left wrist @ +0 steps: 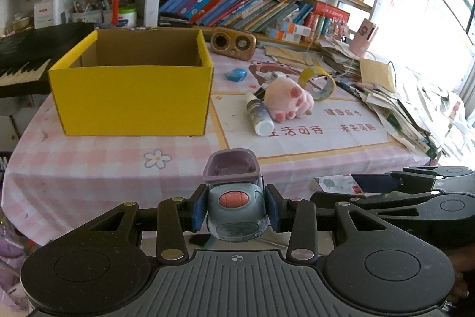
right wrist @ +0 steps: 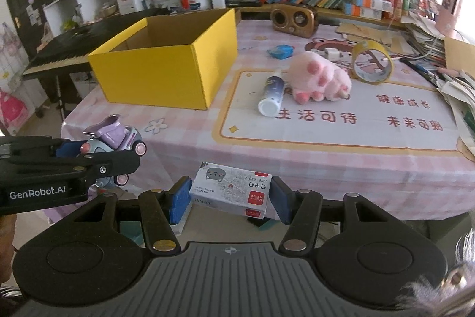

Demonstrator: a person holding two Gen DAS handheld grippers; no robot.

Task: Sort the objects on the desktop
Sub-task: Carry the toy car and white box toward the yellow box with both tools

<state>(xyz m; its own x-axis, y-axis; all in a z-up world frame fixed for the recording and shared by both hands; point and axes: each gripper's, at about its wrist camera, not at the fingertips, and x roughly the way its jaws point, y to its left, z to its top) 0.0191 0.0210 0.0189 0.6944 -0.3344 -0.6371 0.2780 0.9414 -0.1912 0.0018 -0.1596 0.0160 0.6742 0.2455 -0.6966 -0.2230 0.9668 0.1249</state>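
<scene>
Yellow cardboard box (left wrist: 132, 97), open top, sits upper left of the left wrist frame on the pink checked cloth of the counter (left wrist: 89, 165); nothing visible inside from this angle

Left gripper (left wrist: 236, 205): jaws pinching a small grey-and-purple toy car (left wrist: 236, 198) with pink wheels, blue pads pressed on both its sides, bottom centre of frame, off the near counter edge. Same car shows at left edge of the right wrist frame (right wrist: 114, 138)

Right gripper (right wrist: 230, 196): jaws pinching a small white staples box (right wrist: 231, 189) with a grey cat print and red label, pads on both ends, lower centre of frame, also off the near edge

On the counter, centre-right of the left wrist frame: white spray bottle (left wrist: 259, 116) lying flat, touching a pink plush paw (left wrist: 289, 100); yellow tape roll (left wrist: 317, 82) on edge just behind the paw; small blue object (left wrist: 236, 75) further back; brown retro speaker (left wrist: 233, 43) near the bookshelf; paper stack (left wrist: 394, 109) at right edge
</scene>
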